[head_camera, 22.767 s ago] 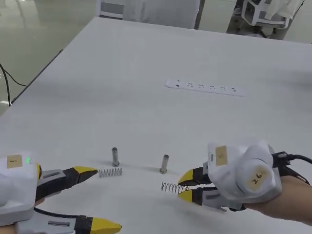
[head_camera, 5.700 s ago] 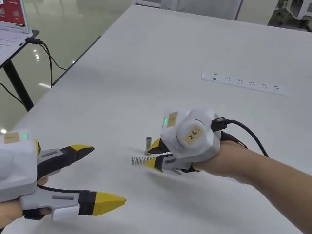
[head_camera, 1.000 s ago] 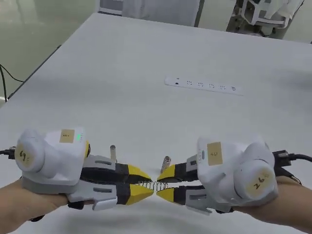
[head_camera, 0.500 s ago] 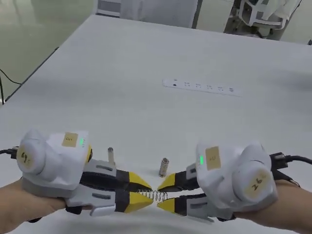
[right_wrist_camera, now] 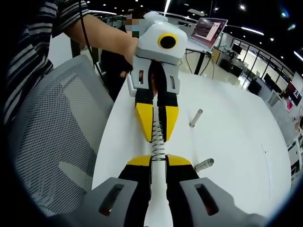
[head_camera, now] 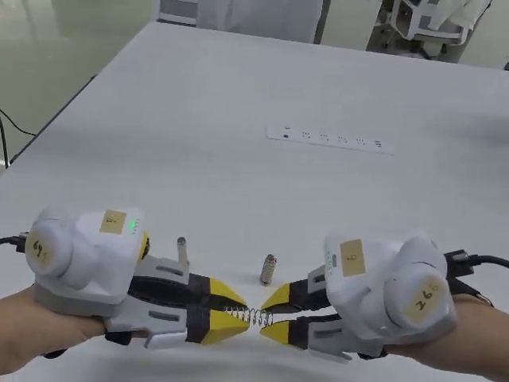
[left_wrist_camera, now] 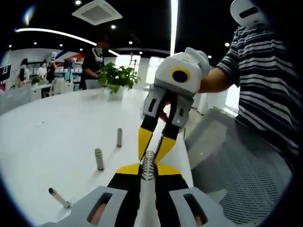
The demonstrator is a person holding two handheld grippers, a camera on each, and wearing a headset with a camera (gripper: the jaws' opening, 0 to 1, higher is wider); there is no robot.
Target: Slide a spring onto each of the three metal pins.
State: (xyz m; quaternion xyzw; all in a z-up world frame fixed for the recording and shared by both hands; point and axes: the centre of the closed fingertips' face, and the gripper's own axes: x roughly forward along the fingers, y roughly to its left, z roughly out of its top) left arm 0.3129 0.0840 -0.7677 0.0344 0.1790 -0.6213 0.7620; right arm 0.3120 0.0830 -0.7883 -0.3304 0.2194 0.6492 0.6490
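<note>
A small coil spring [head_camera: 253,317] hangs just above the white table between two yellow-tipped grippers that face each other. My left gripper [head_camera: 240,316] is shut on its left end and my right gripper [head_camera: 267,317] is shut on its right end. The left gripper view has the spring [left_wrist_camera: 148,161] rising from the left gripper [left_wrist_camera: 147,169] to the right gripper [left_wrist_camera: 152,152]. Seen from the right gripper view, the spring [right_wrist_camera: 158,149] runs from the right gripper [right_wrist_camera: 158,161] to the left gripper [right_wrist_camera: 157,139]. Just beyond the tips stands a pin wearing a spring [head_camera: 268,270]. A bare pin [head_camera: 182,253] stands to its left.
A white power strip [head_camera: 330,139] lies further back on the table [head_camera: 238,119]. In the left gripper view there are three pins: one far [left_wrist_camera: 119,137], one with a spring [left_wrist_camera: 99,159], one near and bare [left_wrist_camera: 58,197]. Office chairs stand beyond the far edge.
Both grippers have drawn slightly back toward me with the spring still held between them, so the sprung pin now stands in plain sight beyond the tips.
</note>
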